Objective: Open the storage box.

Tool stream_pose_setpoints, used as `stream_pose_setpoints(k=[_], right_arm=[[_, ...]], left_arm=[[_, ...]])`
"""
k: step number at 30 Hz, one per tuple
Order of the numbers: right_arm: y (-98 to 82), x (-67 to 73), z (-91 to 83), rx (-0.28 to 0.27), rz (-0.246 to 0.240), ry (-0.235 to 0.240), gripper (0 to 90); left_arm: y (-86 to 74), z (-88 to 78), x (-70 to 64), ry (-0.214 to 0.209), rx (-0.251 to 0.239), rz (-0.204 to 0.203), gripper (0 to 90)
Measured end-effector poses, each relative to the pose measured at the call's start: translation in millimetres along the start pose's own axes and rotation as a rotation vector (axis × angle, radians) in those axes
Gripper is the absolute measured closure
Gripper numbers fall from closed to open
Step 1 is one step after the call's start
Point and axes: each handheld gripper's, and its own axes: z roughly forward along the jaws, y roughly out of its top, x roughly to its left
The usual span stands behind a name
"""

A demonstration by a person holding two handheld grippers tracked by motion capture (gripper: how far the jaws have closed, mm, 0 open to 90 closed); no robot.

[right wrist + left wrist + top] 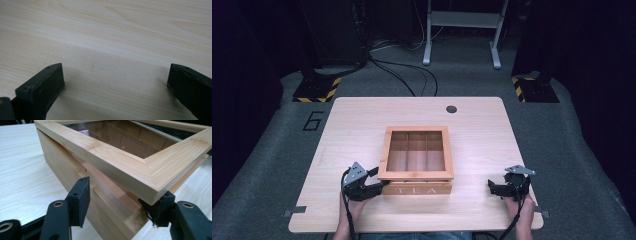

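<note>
A wooden tea box [417, 189] marked TEA stands at the middle of the table [352, 120], and its glass-paned lid [384, 150] shows the dividers inside. In the left gripper view the lid [140, 172] sits slightly raised and askew above the box body [107, 202]. My left gripper [378, 180] is at the box's front left corner. Its jaws stand open astride that corner [120, 202], one finger [80, 197] beside the side wall, the other [160, 210] under the lid's corner. My right gripper [493, 186] rests to the right of the box, open wide over bare tabletop [116, 77].
A dark round hole [451, 109] is in the table near its far edge. Bare wood lies on both sides of the box. Beyond the table are floor cables [412, 75], a metal frame [462, 30] and striped stand bases [317, 90].
</note>
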Motion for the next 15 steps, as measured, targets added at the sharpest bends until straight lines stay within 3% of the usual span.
stream_pose_setpoints(k=[2,3,5,11,15], right_arm=[[0.0,0.1,0.0,0.0,0.001,0.0,0.5],[0.0,0.0,0.1,0.0,-0.001,0.0,0.5],[0.0,-0.1,0.1,-0.001,-0.002,0.0,0.5],[0.0,-0.1,0.1,-0.001,-0.002,0.0,0.5],[0.1,-0.1,0.1,-0.001,-0.002,0.0,0.5]], left_arm=[[-0.4,-1.1,0.9,-0.008,-0.002,-0.005,40.1],[-0.7,-1.7,-0.4,-0.012,-0.005,-0.026,39.6],[0.2,-4.3,-0.1,-0.024,0.007,-0.02,38.6],[-0.2,-8.7,-1.4,-0.04,0.035,0.007,31.6],[-5.6,-4.1,-6.6,-0.031,0.099,0.042,27.2]])
